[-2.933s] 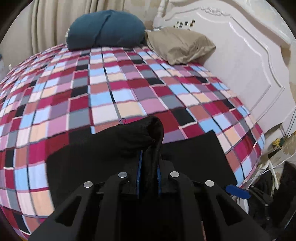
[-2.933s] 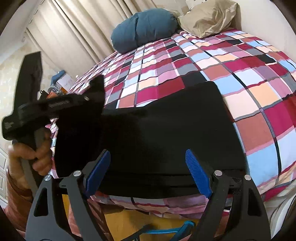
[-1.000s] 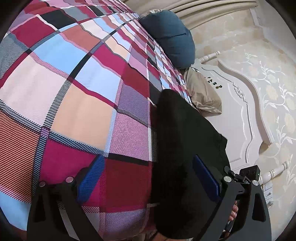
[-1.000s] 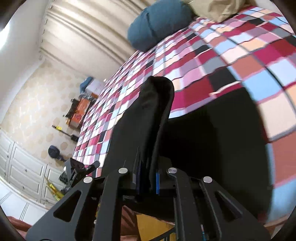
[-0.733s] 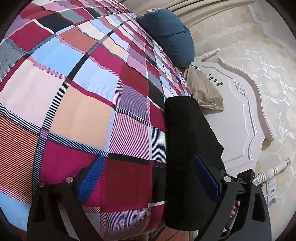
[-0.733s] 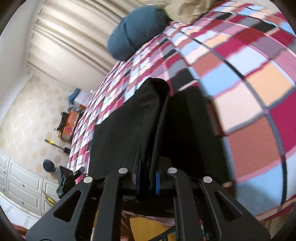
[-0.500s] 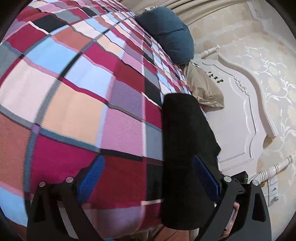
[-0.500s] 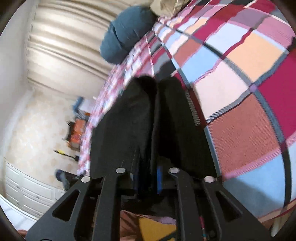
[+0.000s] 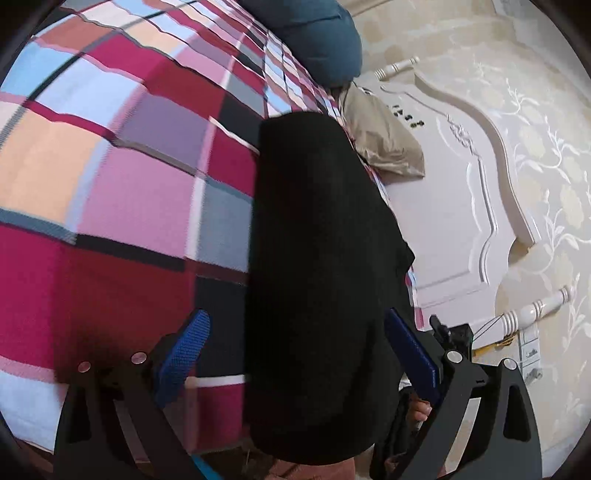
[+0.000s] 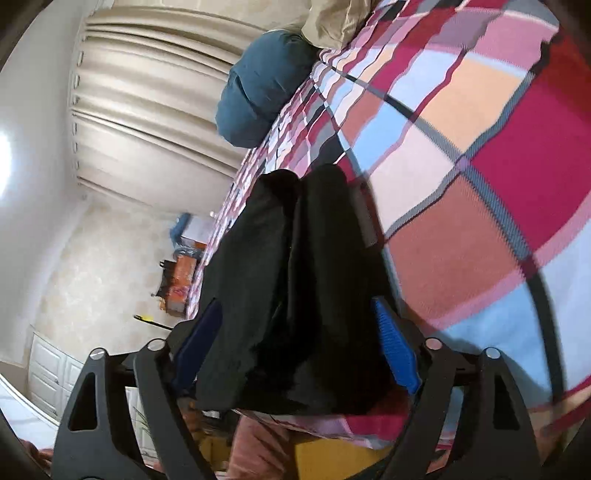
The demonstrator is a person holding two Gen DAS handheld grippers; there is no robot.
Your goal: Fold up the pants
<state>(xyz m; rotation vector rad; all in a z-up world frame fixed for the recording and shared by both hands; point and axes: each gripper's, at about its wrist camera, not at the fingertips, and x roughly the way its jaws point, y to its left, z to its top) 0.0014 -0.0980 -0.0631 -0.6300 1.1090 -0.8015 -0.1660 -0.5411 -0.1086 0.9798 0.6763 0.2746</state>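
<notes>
The black pants (image 9: 317, 258) lie folded into a narrow stack on the checked bed cover near the bed's edge. In the left wrist view they run between the two blue pads of my left gripper (image 9: 295, 350), which is open and holds nothing. In the right wrist view the pants (image 10: 291, 280) show two folded layers side by side. My right gripper (image 10: 295, 347) is open with its blue pads on either side of the stack, not pinching it.
The checked bed cover (image 9: 110, 166) fills most of both views. A blue pillow (image 9: 317, 33) and a beige pillow (image 9: 384, 144) lie at the white headboard (image 9: 454, 221). Curtains (image 10: 140, 103) and a cabinet (image 10: 48, 373) stand beyond the bed.
My right gripper was shut on a fold of the pants and has opened, letting it go onto the stack. My left gripper stayed open and moved closer along the pants.
</notes>
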